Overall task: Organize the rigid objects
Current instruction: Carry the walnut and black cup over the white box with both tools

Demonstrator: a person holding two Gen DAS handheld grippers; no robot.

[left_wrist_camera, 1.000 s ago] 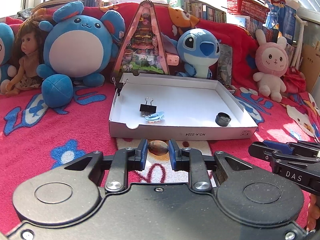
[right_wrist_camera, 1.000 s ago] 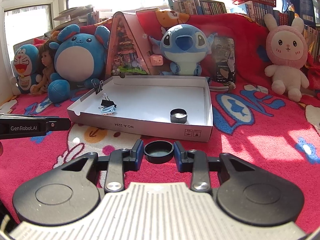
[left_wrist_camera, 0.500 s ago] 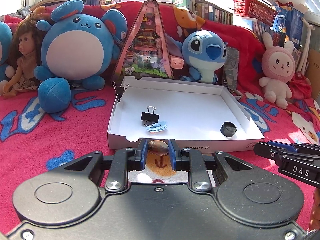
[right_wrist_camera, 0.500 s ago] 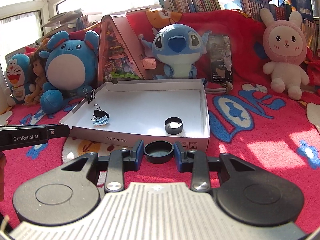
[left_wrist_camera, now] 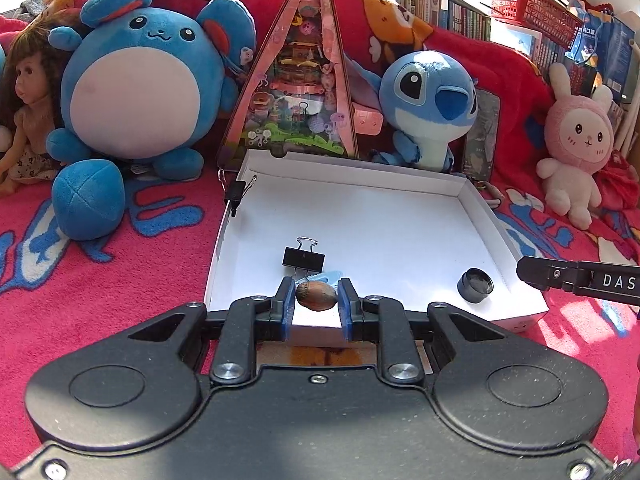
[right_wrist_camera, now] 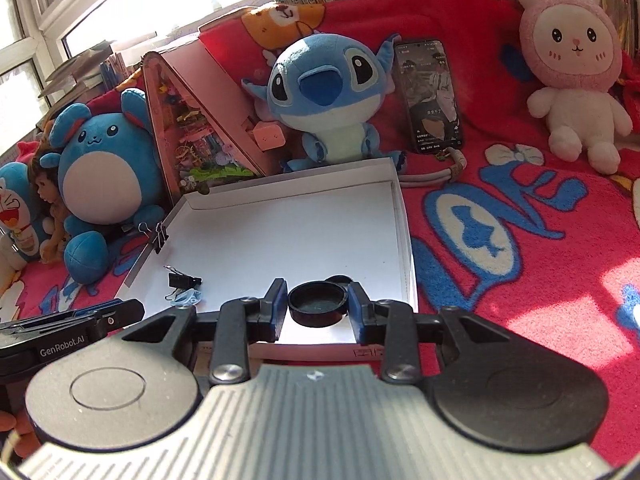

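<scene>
My left gripper (left_wrist_camera: pixel 316 298) is shut on a small brown nut-like object (left_wrist_camera: pixel 317 296), held over the front edge of the white shallow box (left_wrist_camera: pixel 360 216). My right gripper (right_wrist_camera: pixel 318 306) is shut on a black round cap (right_wrist_camera: pixel 317 307), held above the box's front right part (right_wrist_camera: pixel 404 224). Inside the box lie a black binder clip (left_wrist_camera: pixel 303 259), a light blue clip (left_wrist_camera: pixel 326 277) and another black cap (left_wrist_camera: pixel 475 285). That cap is mostly hidden behind the held one in the right wrist view (right_wrist_camera: pixel 339 279).
A second binder clip (left_wrist_camera: pixel 236 193) is clamped on the box's left wall. Plush toys, a doll (left_wrist_camera: pixel 24 100), a pink triangular playhouse (left_wrist_camera: pixel 298 80) and a phone (right_wrist_camera: pixel 434 94) stand behind the box on a red blanket (right_wrist_camera: pixel 520 240). Bookshelves run along the back.
Both grippers have moved forward and up with their objects, from in front of the box to over its front edge. The things in the box have not moved.
</scene>
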